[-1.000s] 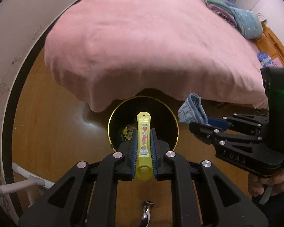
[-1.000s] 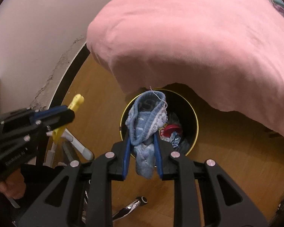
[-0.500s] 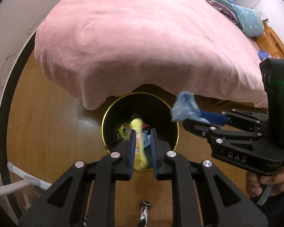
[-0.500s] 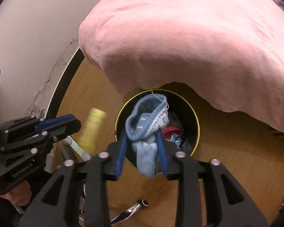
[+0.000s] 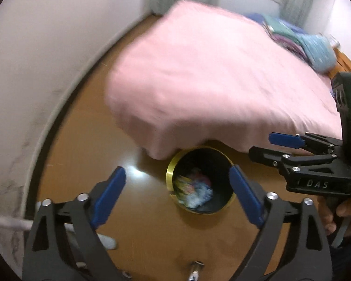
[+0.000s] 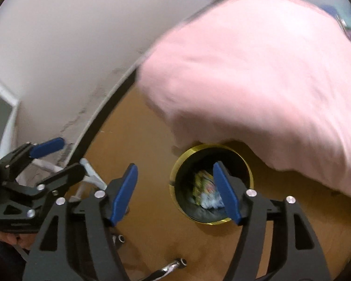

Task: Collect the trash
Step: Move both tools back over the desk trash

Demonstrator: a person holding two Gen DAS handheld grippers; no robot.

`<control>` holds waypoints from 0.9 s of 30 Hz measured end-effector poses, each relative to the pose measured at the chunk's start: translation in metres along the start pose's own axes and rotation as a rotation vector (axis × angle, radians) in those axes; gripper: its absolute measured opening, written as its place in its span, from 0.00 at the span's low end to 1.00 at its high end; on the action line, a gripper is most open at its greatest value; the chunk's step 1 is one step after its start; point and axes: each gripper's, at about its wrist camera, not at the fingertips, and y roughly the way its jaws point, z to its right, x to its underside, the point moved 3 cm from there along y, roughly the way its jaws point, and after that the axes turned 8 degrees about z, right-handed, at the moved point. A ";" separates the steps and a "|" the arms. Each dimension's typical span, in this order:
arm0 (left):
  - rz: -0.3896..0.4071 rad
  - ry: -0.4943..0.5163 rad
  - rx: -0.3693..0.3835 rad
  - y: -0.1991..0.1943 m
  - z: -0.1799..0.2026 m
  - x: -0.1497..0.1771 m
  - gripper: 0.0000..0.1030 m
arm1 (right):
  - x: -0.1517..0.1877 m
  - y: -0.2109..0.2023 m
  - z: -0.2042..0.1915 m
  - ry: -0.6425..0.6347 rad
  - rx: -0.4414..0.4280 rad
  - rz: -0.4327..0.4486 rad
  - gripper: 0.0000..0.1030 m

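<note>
Spreading across the upper scene, a pink fabric bedcover (image 5: 217, 82) is overhanging the round black gold-rimmed bin (image 5: 168, 175) on the wooden floor (image 5: 82, 159). The left gripper (image 5: 177, 192) and right gripper (image 6: 175, 187), jaws having just been opening, are gaping empty above it; crumpled colourful trash (image 5: 194, 192) is lying inside.

We look down between our left gripper (image 5: 176, 188), whose jaws have just been opening and now stand wide with nothing between them. Below sits the gold-rimmed bin (image 5: 169, 175) on the wooden floor (image 5: 82, 164), with blurred colourful trash (image 5: 194, 190) inside, tucked at the corner of the pink bed (image 5: 210, 82). At right our right gripper (image 5: 264, 146) hangs parted and empty.
</note>
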 end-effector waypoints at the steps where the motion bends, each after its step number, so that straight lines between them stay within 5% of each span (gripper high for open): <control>1: 0.022 -0.017 -0.030 -0.020 -0.012 0.000 0.89 | -0.006 -0.006 -0.022 -0.031 -0.024 0.015 0.66; 7: 0.114 -0.168 -0.276 -0.162 -0.122 0.035 0.90 | -0.021 -0.030 -0.182 -0.252 -0.225 0.059 0.68; 13: 0.105 -0.467 -0.592 -0.299 -0.262 0.147 0.90 | 0.021 -0.030 -0.360 -0.502 -0.444 -0.006 0.68; 17: 0.113 -0.621 -0.736 -0.374 -0.317 0.220 0.90 | 0.069 -0.033 -0.469 -0.684 -0.559 -0.058 0.68; 23: 0.108 -0.771 -0.826 -0.442 -0.367 0.301 0.90 | 0.143 -0.037 -0.596 -0.881 -0.673 -0.136 0.68; 27: 0.126 -0.810 -0.812 -0.462 -0.391 0.324 0.90 | 0.183 -0.040 -0.647 -0.989 -0.694 -0.159 0.68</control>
